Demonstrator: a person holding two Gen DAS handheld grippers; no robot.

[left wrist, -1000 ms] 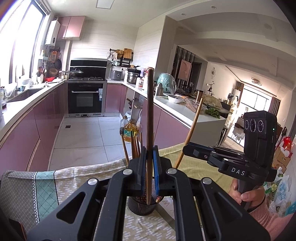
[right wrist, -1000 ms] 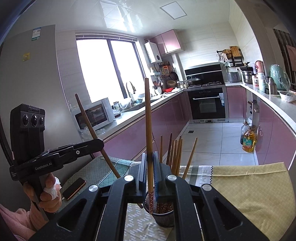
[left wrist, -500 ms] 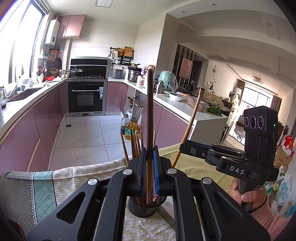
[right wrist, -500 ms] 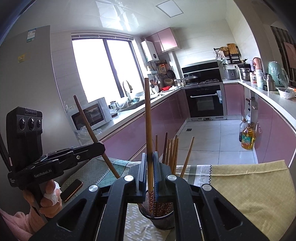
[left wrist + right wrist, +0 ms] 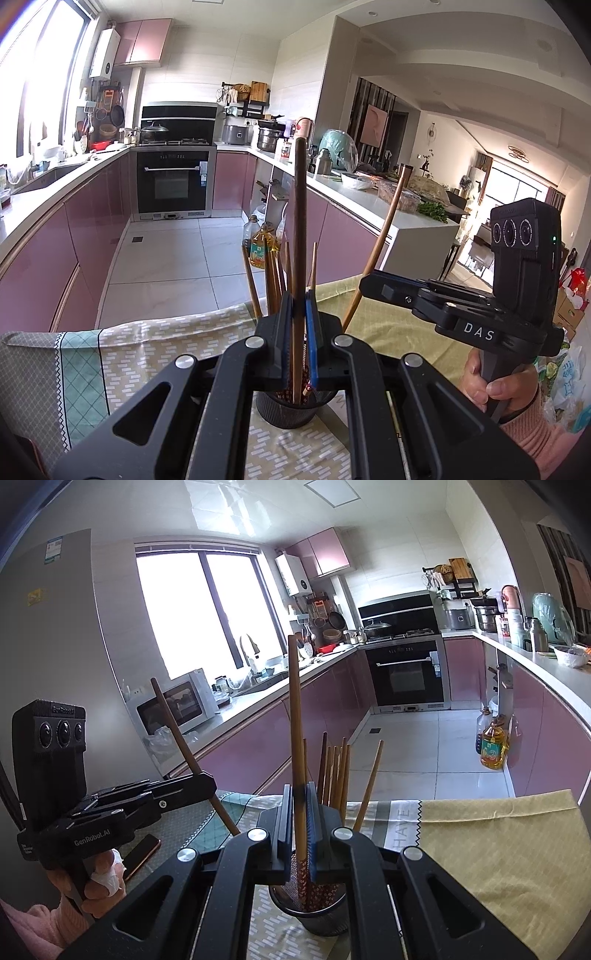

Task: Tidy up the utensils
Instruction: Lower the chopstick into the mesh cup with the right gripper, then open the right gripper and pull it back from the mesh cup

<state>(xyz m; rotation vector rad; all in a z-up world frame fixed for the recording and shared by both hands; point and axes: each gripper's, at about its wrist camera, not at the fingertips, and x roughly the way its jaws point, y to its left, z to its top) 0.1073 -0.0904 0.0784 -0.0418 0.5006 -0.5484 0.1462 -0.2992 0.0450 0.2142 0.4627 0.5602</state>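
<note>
In the left wrist view my left gripper (image 5: 298, 306) is shut on a dark brown chopstick (image 5: 299, 221). It stands upright with its lower end inside the black mesh holder (image 5: 291, 410). Several other chopsticks (image 5: 273, 280) stand in that holder. To the right, the right gripper (image 5: 369, 288) grips a slanted chopstick (image 5: 380, 243). In the right wrist view my right gripper (image 5: 298, 797) is shut on a lighter wooden chopstick (image 5: 295, 716), whose patterned end dips into the holder (image 5: 325, 915). The left gripper (image 5: 207, 782) sits at the left with its tilted chopstick (image 5: 177, 727).
The holder stands on a table covered with patterned cloths (image 5: 480, 842). A phone (image 5: 142, 853) lies on the cloth by the hand (image 5: 103, 878) that holds the left gripper. Beyond the table edge are the kitchen floor, pink cabinets and oil bottles (image 5: 493, 746).
</note>
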